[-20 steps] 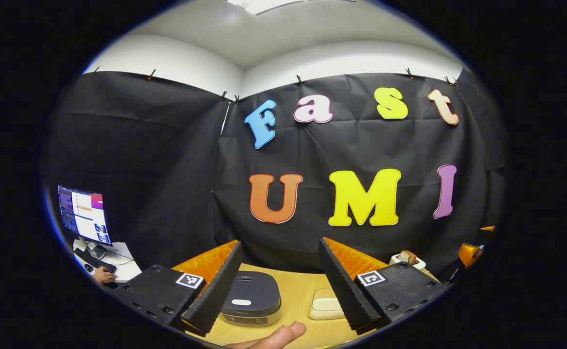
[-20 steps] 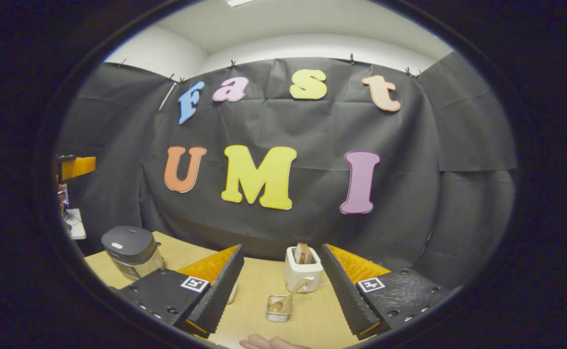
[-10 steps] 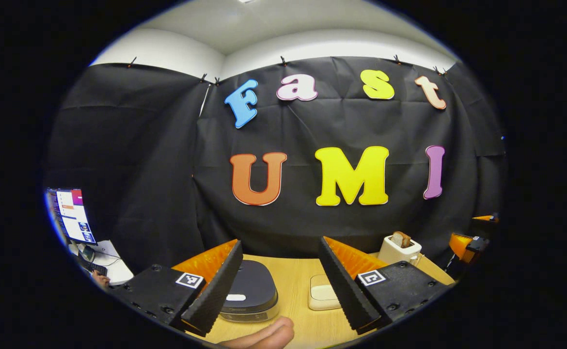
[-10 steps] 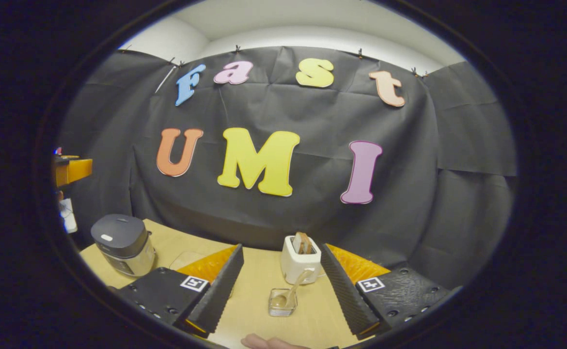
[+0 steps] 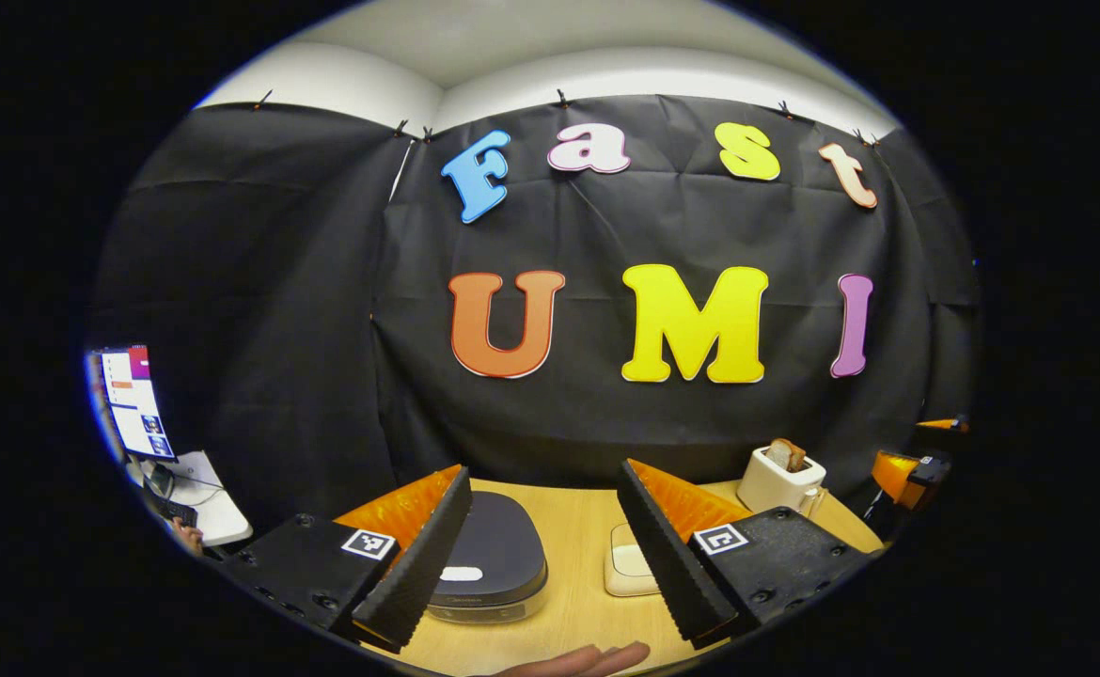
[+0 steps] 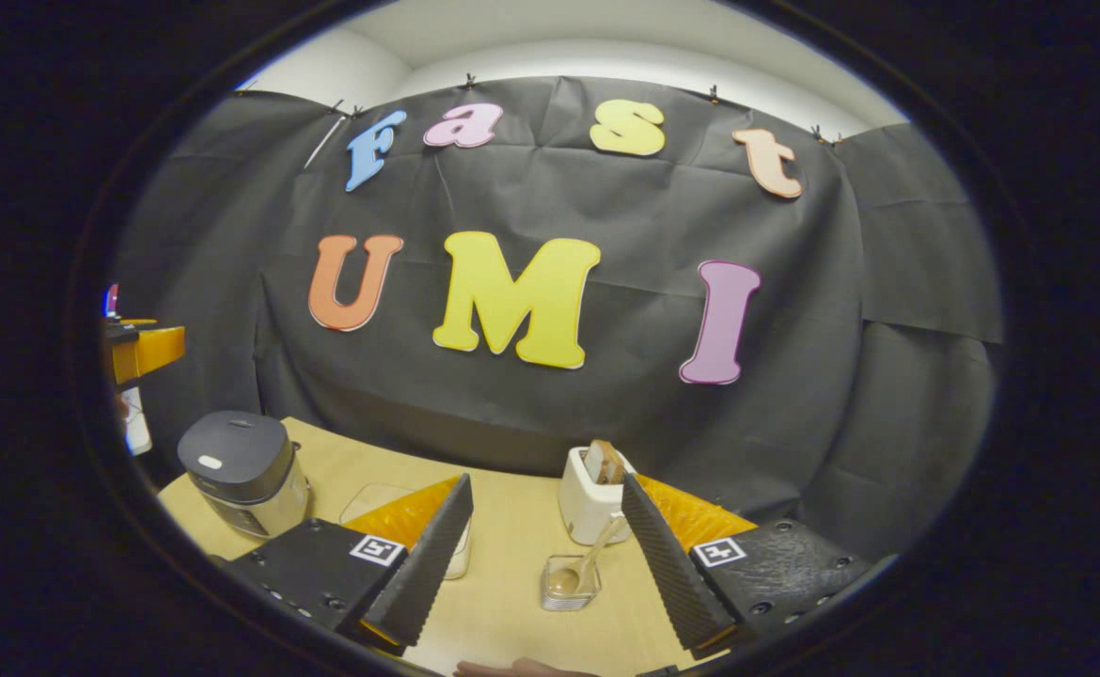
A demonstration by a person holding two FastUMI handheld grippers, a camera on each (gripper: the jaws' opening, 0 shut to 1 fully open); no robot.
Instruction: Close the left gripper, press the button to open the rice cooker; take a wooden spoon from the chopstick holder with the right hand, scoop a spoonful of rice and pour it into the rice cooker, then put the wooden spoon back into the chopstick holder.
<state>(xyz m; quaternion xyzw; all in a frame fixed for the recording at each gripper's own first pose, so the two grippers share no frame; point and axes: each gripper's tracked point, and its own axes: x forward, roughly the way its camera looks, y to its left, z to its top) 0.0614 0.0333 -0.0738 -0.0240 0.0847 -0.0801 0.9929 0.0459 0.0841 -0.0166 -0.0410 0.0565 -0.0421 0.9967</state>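
In the left gripper view my left gripper (image 5: 543,473) stands open above the table. The rice cooker (image 5: 491,562), dark-lidded with a white button (image 5: 463,574), sits shut between its fingers, partly behind the left finger. In the right gripper view my right gripper (image 6: 545,481) is open too. Between its fingers, low on the table, a small clear holder (image 6: 564,594) carries a wooden spoon (image 6: 590,562) that leans to the right. The rice cooker (image 6: 240,470) stands far left there. A cream rice box (image 5: 627,572) lies beside the cooker.
A white toaster (image 6: 590,491) with bread stands just behind the spoon holder. A clear lidded box (image 6: 373,500) is partly hidden by the right gripper's left finger. A hand (image 5: 597,660) rests at the table's near edge. A monitor (image 5: 132,404) and desk are at the far left.
Both cameras have tipped down a little, so the table shows more. The spoon holder has drifted right between the right gripper's fingers. Both grippers stay open.
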